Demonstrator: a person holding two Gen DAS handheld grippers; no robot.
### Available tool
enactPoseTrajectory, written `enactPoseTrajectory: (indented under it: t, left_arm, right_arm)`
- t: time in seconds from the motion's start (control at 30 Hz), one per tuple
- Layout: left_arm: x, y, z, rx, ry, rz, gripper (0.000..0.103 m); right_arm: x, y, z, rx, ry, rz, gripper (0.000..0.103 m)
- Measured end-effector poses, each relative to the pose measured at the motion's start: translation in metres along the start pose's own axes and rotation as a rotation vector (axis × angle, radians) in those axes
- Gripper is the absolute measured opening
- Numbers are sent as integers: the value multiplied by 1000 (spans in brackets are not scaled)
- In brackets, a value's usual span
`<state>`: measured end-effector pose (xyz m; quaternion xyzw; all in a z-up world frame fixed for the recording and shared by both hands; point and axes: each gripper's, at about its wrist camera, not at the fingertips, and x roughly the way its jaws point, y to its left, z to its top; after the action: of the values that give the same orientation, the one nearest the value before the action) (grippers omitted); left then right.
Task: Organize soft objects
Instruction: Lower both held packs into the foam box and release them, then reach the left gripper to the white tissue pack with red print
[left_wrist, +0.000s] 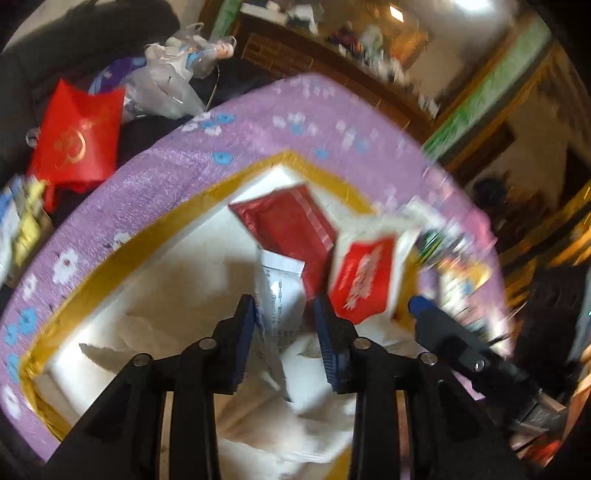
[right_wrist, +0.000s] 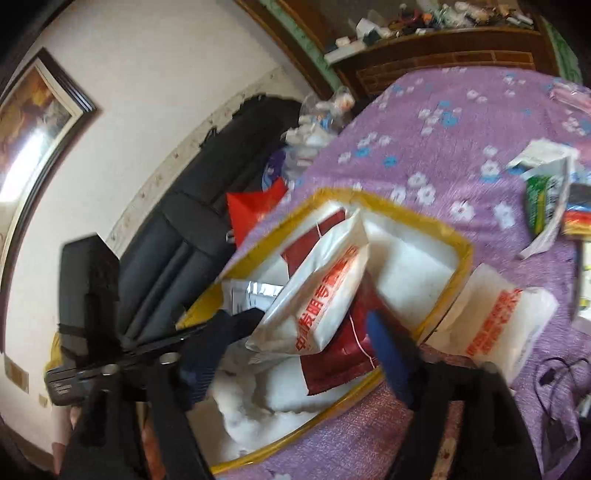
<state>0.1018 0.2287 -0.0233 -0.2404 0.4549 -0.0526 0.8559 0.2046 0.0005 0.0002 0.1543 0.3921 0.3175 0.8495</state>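
The right gripper (right_wrist: 295, 354) stands wide open, and the white packet with red print (right_wrist: 325, 295) lies loose over the yellow-rimmed box (right_wrist: 463, 254) on the purple cloth (right_wrist: 443, 147). The left gripper (left_wrist: 284, 339) has a white printed pouch (left_wrist: 280, 295) between its pads, partly open; I cannot tell if they press it. The packet leans on the dark red pouch (right_wrist: 332, 358) and may slide onto the cloth, because nothing holds it.

Box (right_wrist: 466, 254) on bedspread (right_wrist: 461, 122), packets (right_wrist: 328, 295) piled inside — another packet (right_wrist: 506, 325) beside its right rim.
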Motion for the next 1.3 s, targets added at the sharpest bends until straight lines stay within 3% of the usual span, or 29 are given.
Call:
enactPoseTrajectory:
  t: [0.03,0.1,0.2,0.37,0.47,0.57,0.73,0.83,0.93,1.07,1.2,1.3]
  left_arm:
    - [-8,1,-1,-19,-29,-9,55]
    - [-20,-4,-5,-15,-78,48,79]
    - [-34,-16,-15,21,-119,127,79]
    - [-47,-55,-41,87,-165,40,79]
    - [-47,-95,-58,208,-202,37,79]
    - [-33,-129,-68,328,-148,60,79]
    - [3,-157,-71,390,29,33,79]
    - [17,-166,-72,422,14,79,79]
    - [28,-174,-73,482,-31,160,79]
    - [42,-173,-74,492,-21,181,79]
    - [53,-175,-74,532,-46,231,79]
    - [57,-173,-67,504,-45,197,79]
  right_arm:
    - [-7,2,-2,-8,-22,-21,96]
    - [-21,3,-10,-3,-49,-31,99]
    - [-44,2,-28,23,-63,3,99]
    - [-101,-4,-67,16,-119,-14,99]
    - [-135,-13,-84,26,-147,-1,98]
    - [-165,-28,-96,36,-182,-85,98]
    - [-210,-75,-107,167,-219,-206,98]
    - [-226,-114,-110,273,-217,-264,96]
    - [-228,-152,-104,376,-183,-354,94]
    - [-209,-190,-91,514,-109,-383,85]
    - [-183,-205,-77,555,-78,-405,84]
    - [-171,-206,-64,524,-108,-445,81]
